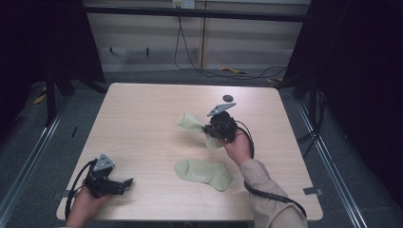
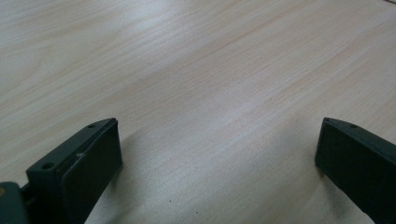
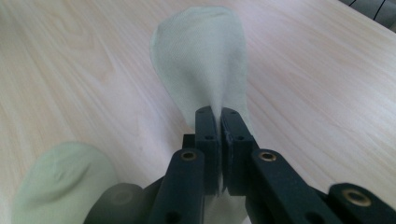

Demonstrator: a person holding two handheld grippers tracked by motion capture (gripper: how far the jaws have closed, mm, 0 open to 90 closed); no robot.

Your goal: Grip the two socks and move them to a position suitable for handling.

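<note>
Two pale green socks are on the wooden table (image 1: 142, 123). One sock (image 1: 203, 173) lies flat near the front middle. The other sock (image 1: 191, 123) (image 3: 203, 60) is pinched at its middle by my right gripper (image 1: 214, 130) (image 3: 219, 116), which is shut on it and holds it partly lifted, its toe end stretching away over the table. A blurred end of a sock (image 3: 60, 182) shows at the lower left of the right gripper view. My left gripper (image 1: 124, 184) (image 2: 217, 154) rests at the front left corner, jaws wide open over bare wood.
A small dark round disc (image 1: 228, 98) lies near the far edge of the table. Cables (image 1: 199, 71) trail on the floor behind the table. Dark frame posts (image 1: 50, 90) stand at both sides.
</note>
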